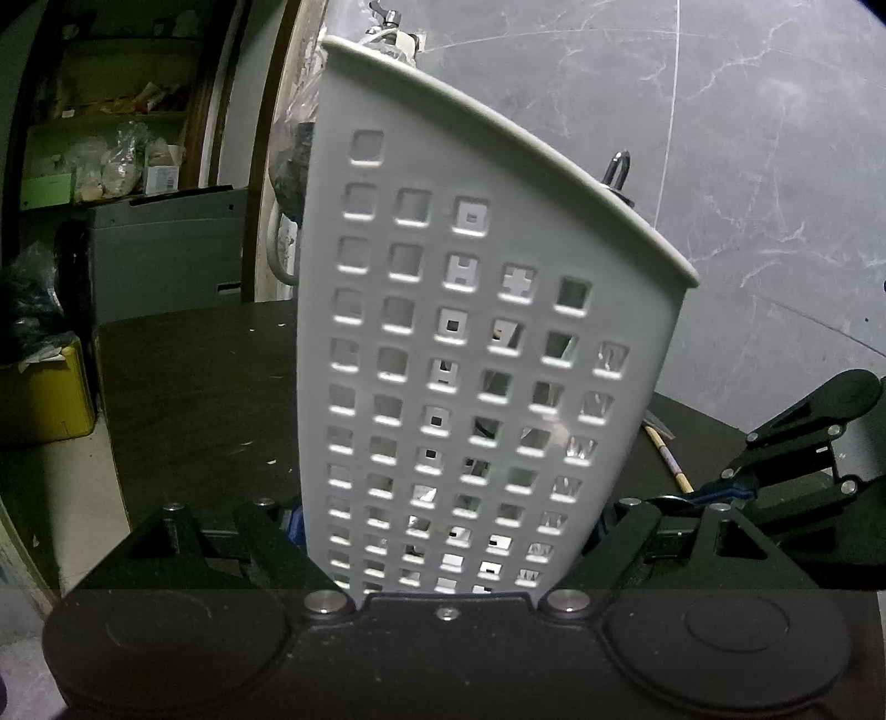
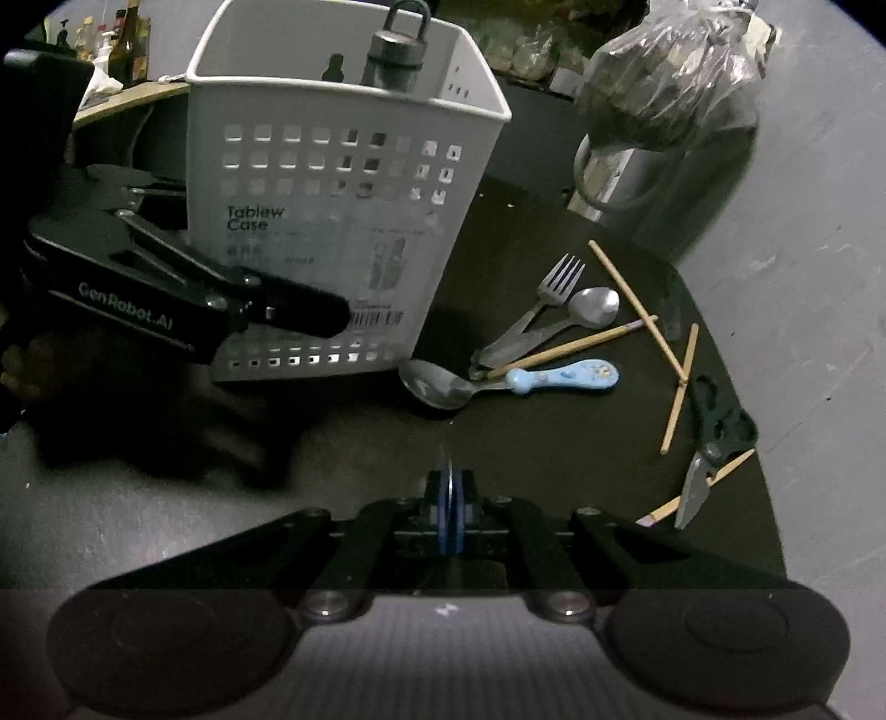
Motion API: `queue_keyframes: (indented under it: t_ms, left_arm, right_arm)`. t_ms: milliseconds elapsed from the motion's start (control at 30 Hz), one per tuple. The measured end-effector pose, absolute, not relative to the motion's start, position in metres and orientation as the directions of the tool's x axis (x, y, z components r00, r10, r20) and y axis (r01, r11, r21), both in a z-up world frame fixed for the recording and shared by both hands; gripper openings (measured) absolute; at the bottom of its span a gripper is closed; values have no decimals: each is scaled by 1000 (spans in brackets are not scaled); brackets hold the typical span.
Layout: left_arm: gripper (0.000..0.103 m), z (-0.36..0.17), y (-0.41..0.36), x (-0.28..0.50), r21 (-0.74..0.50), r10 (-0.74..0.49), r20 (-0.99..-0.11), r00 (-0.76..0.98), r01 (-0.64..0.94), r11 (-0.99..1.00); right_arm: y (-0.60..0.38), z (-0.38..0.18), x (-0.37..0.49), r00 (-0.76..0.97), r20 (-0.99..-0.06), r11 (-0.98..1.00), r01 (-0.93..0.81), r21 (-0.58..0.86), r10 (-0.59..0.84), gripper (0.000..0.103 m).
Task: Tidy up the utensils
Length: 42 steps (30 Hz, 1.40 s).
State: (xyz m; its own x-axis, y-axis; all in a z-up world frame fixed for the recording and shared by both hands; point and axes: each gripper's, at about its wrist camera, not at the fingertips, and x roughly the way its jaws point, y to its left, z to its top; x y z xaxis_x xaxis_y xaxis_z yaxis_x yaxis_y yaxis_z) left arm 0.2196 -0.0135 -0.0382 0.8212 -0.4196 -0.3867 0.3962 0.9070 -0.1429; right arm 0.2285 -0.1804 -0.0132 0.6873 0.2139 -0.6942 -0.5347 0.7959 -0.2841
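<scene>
Right wrist view: the right gripper (image 2: 451, 501) hovers over the dark table (image 2: 332, 443) with its blue pads pressed together and nothing between them. The white perforated tableware case (image 2: 343, 221) stands upright on the table, and a dark-handled tool (image 2: 396, 47) already rises above its rim. The left gripper (image 2: 310, 313) reaches in from the left, with one finger against the case's lower wall. In the left wrist view the case (image 1: 470, 360) fills the gap between the spread fingers, which clamp its base on both sides.

The loose utensils lie just right of the case: a fork (image 2: 556, 288), a metal spoon (image 2: 592, 307), a blue-handled spoon (image 2: 498, 382), several chopsticks (image 2: 637, 304) crossing one another, and scissors (image 2: 714, 443) near the table edge.

The step in hand appears to be selecting the next utensil.

1. Keep the left gripper clamped on the case so that it cannot slide or tip.
2. Open the right gripper before descending.
3. Choose a piece lying on top. The blue-handled spoon is nearest, but a chopstick crosses its neck.
4. Grip the handle crosswise and lift clear of the neighbours.
5. Lower it into the case, clear of the tool already inside.
</scene>
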Motion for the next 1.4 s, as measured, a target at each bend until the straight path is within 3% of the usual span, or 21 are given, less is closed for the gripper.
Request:
queue_keyframes:
  t_ms: [133,400,600,833,1133,1267,1400]
  left_arm:
    - [84,-38,-13,219,-144,-421,-385,821,397,906]
    - [84,-39,-12,219,-145,-422,-385,821,398,906]
    - [84,-39,-12,218,-143,-421,-385,821,398,906]
    - [84,-39,-13,218,-138,-415,-388,823,393,909]
    - [84,-38,-14,218,-141,-410,-389,825,386,912]
    - [84,-38,-14,218,-140,-406,-389,827,383,913]
    - [84,-38,-13,217,-144,-408,-388,827,383,913]
  right_arm:
    - [-189,-7,230,703,-669,819,-517,-248,241,3]
    - [-213,28,219,788,-510,867,-476,-147,345,3]
    - [-227,64,202,864,-303,890,-446,-92,402,3]
    - [-224,107,188,903,-78,894,-429,-131,422,3]
    - [-195,133,181,834,243,869,-480,-122,495,3]
    - [-177,136,197,811,283,858,-501,-115,512,3]
    - [-165,126,215,815,261,855,-509,-100,517,3]
